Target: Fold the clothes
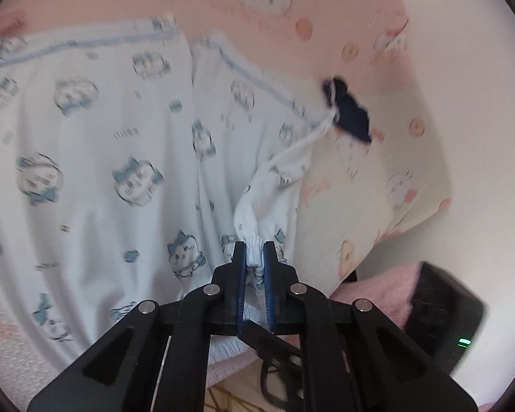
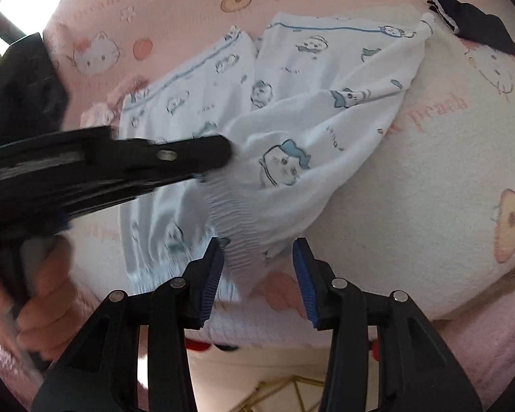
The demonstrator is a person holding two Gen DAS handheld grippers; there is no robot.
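White pyjama shorts (image 1: 120,137) with blue cat prints lie spread on the bed. In the left wrist view my left gripper (image 1: 255,252) is shut on a bunched piece of the shorts' elastic waistband (image 1: 255,240), lifting it into a twisted ridge. The right wrist view shows the shorts (image 2: 319,103) from the waist end. There my right gripper (image 2: 257,252) stands open, its blue pads on either side of the gathered waistband (image 2: 237,219) without pressing on it. The left gripper (image 2: 228,152) comes in from the left, held by a hand (image 2: 41,295), its tip on the fabric.
A pink blanket (image 1: 257,17) printed with cats and doughnuts covers the bed (image 2: 463,158). A dark navy cloth (image 1: 346,110) lies beyond the shorts' far corner (image 2: 473,31). A black box with a green light (image 1: 449,322) sits at the right, below the bed's edge.
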